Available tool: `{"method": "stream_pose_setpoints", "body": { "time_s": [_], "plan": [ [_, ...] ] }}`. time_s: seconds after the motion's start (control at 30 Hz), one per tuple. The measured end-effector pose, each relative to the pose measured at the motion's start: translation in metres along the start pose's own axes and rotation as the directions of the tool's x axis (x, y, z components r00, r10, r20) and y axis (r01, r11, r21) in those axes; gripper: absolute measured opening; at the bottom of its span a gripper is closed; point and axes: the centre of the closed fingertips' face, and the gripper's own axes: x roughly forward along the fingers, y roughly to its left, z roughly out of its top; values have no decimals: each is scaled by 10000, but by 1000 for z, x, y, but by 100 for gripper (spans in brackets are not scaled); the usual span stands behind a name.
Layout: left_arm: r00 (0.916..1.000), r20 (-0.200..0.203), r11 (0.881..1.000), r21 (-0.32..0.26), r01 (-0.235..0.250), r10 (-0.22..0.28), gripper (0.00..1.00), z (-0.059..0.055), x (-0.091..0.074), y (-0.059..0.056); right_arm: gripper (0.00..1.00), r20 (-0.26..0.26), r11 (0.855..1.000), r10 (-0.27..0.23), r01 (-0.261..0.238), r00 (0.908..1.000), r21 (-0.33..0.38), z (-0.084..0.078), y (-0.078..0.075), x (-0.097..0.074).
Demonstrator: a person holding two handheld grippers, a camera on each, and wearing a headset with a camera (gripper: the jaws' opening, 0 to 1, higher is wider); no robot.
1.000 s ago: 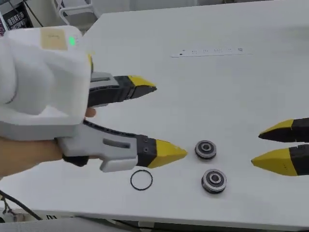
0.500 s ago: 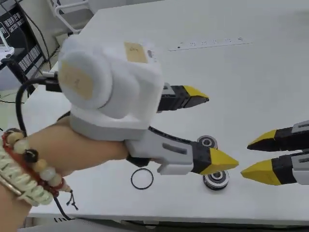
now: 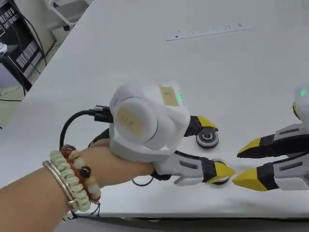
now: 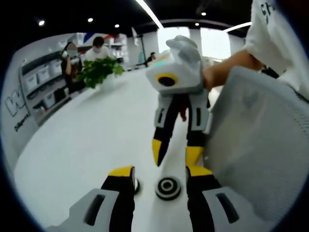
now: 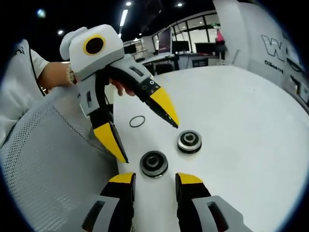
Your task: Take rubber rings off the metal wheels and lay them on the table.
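Bright, even light comes from ceiling strips (image 4: 150, 14); shadows on the white worktop (image 3: 145, 58) are soft. Both gripper views bend strongly at the edges.

Table (image 3: 145, 63) — white, smooth, matt. Wheel (image 3: 207, 138) shows bright metal at the face, dark matt rubber round its rim. Left gripper (image 3: 219, 148) shell — white matt plastic, yellow tips.

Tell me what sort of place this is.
Probably an open-plan office or lab: a large white worktable with a power strip, shelves of storage bins along the wall, and desks with monitors behind.
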Motion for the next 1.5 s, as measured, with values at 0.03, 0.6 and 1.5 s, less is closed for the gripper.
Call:
{"method": "stream_pose_setpoints", "body": {
  "time_s": [0.03, 0.6, 1.5],
  "plan": [
    [10000, 11, 9999, -93, 39, -39, 41, -3, 2, -1, 31, -21, 10000, 30, -30, 10000, -6, 0, 0, 1],
    [9986, -487, 9979, -619, 169, -200, 25, -32, 17, -8, 24, 54, 9993, 341, -340, 9994, -179, -5, -3, 15],
    [9982, -557, 9957, -910, 186, -237, 15, -36, 18, -10, 16, 139, 9914, -26, 44, 9999, -1310, -8, -2, 16]
  ]
}}
